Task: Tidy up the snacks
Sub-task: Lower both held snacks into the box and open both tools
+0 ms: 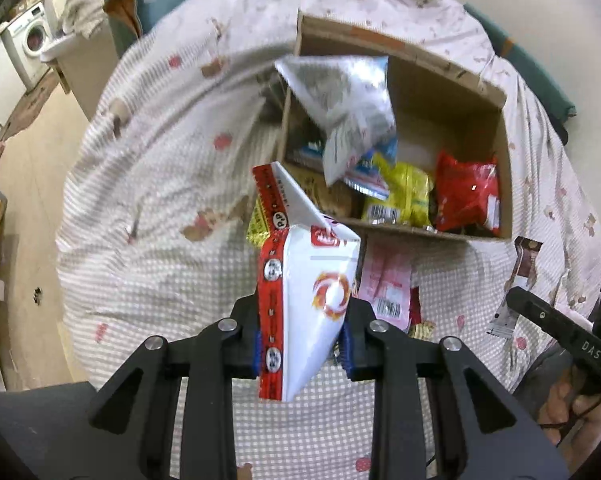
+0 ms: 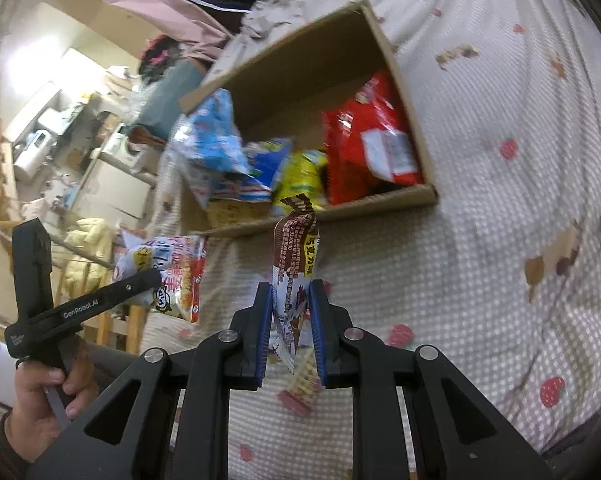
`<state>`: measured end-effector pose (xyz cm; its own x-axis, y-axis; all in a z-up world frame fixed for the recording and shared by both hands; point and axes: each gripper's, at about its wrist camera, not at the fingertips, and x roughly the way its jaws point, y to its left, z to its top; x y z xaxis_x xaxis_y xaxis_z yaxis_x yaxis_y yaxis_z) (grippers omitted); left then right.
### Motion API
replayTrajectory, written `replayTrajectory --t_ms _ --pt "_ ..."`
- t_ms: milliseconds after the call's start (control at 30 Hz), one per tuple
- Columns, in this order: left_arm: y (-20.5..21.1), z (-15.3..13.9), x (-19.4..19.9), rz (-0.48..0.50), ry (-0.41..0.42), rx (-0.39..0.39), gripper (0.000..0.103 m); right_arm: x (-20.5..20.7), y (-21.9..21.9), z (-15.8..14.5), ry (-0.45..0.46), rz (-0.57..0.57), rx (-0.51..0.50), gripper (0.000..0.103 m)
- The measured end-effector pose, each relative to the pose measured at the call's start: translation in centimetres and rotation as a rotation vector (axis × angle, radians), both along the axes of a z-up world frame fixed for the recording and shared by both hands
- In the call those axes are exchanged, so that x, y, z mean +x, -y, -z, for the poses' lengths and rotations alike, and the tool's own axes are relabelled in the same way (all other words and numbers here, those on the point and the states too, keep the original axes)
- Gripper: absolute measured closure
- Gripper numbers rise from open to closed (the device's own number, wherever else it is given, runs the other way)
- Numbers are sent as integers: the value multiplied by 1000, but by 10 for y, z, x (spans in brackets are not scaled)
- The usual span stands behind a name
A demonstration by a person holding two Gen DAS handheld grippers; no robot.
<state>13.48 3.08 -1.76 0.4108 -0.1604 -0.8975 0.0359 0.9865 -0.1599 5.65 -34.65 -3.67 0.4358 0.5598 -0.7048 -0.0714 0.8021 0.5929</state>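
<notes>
From the left wrist view, our left gripper (image 1: 302,346) has its jaws clamped on the lower part of a white and red snack bag (image 1: 306,292), which stands upright above the checked bed cover (image 1: 160,240). The cardboard box (image 1: 496,96) sits just ahead, holding a yellow packet (image 1: 400,196) and a red packet (image 1: 466,196); a silvery bag (image 1: 340,96) sticks up at its left side. A pink packet (image 1: 386,284) lies loose on the bed, just in front of the box. We judge the step is carrying this bag to the box; we should lift it over the near wall and aim for the open middle before letting go.

From the right wrist view, our right gripper (image 2: 290,332) pinches a brown chocolate wafer packet (image 2: 296,248) narrowly between the blue pads (image 2: 262,336). It hangs short of the box's near edge. We should release one packet at a time, so the two grippers do not crowd the opening.
</notes>
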Motion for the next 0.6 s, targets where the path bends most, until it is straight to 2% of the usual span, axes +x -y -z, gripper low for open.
replayTrajectory --t_ms 67,300,367,433,600 --pt "-3 -4 2 0 4 -22 79 1 -2 -8 32 -16 -7 84" --pt "-12 -38 8 -6 111 -6 80 11 3 -28 111 -15 15 84" --pt "-15 -46 14 -19 157 21 80 16 6 -31 127 0 19 84" --pt "-15 -52 26 -22 195 51 80 21 11 -34 147 27 34 84" --pt "-7 -62 59 -17 248 68 80 43 19 -40 178 56 23 84"
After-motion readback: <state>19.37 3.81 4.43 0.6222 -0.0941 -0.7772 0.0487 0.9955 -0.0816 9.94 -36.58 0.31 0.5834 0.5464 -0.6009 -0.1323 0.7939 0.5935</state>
